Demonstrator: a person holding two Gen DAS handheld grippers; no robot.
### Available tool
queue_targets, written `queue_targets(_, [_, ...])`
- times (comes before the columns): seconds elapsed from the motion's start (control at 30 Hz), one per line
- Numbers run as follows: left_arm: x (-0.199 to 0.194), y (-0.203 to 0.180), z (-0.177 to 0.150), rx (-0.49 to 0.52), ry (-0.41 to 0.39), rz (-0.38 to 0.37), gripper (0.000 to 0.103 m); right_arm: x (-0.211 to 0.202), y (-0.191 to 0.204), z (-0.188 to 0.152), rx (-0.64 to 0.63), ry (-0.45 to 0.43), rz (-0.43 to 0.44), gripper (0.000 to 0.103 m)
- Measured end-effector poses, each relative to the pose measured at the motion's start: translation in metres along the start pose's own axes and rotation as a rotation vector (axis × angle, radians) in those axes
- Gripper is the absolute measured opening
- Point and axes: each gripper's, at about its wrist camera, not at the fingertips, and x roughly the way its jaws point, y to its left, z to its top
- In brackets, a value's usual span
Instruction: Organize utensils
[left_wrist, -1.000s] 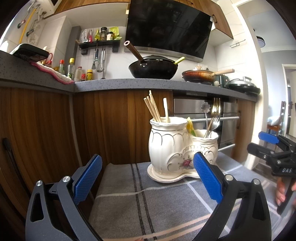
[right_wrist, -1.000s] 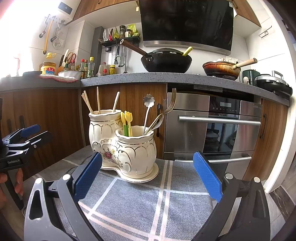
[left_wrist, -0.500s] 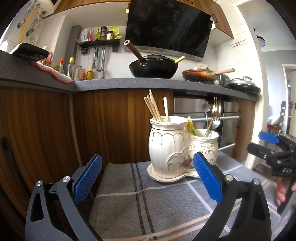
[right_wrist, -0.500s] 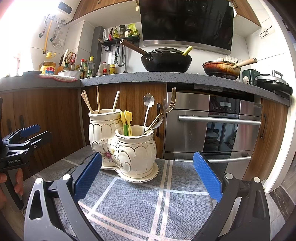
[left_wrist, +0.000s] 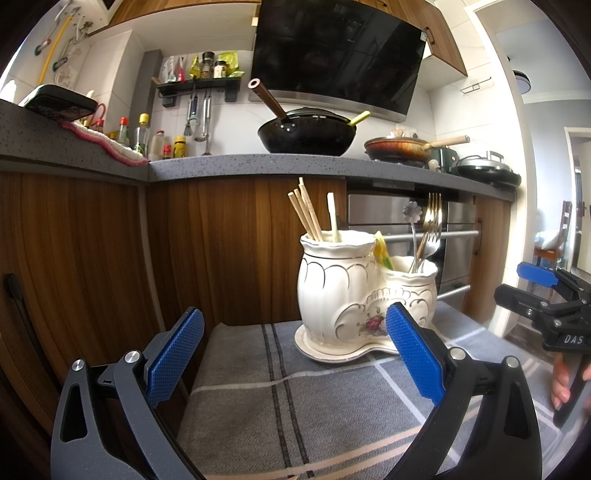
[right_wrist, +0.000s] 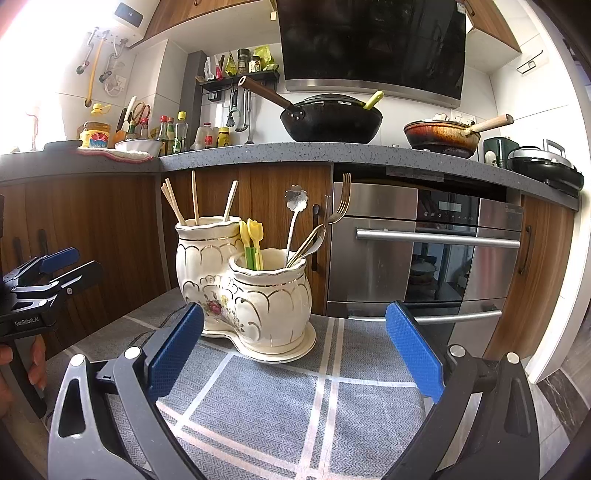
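Evidently both the left hand-held gripper (left_wrist: 295, 358) and the right hand-held gripper (right_wrist: 293, 354) hang spread wide and empty, near the ceramic holder (right_wrist: 245, 291) on the grey cloth (right_wrist: 258, 398). Approach one utensil from above, pinching a single handle cleanly, perhaps the fork (right_wrist: 341, 201).

White gold-trimmed floral utensil holder (right_wrist: 255, 295) on a grey striped cloth (right_wrist: 280, 402); blue pads (right_wrist: 413, 356)

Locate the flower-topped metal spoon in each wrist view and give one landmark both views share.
Left wrist view: the flower-topped spoon stands right of centre, in the shorter ceramic pot, beside the forks.
Right wrist view: the flower-topped spoon stands at centre, leaning out of the nearer, shorter pot.
Shared landmark: the black wok on the counter behind.
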Motion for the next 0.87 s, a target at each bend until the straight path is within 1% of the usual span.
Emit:
queue_targets(0.6, [0.0012,0.0016,-0.0012,-0.002,0.001,0.009,0.098,-0.0001,-0.0009,-0.0007,0.001,0.002,-0.001,0.097])
queue_targets(0.87, [0.0087,0.0042,-0.0031,-0.016,0.052,0.037,0.098,0.0001,-0.0011,-0.0003,0.001,0.003,0.000,0.097])
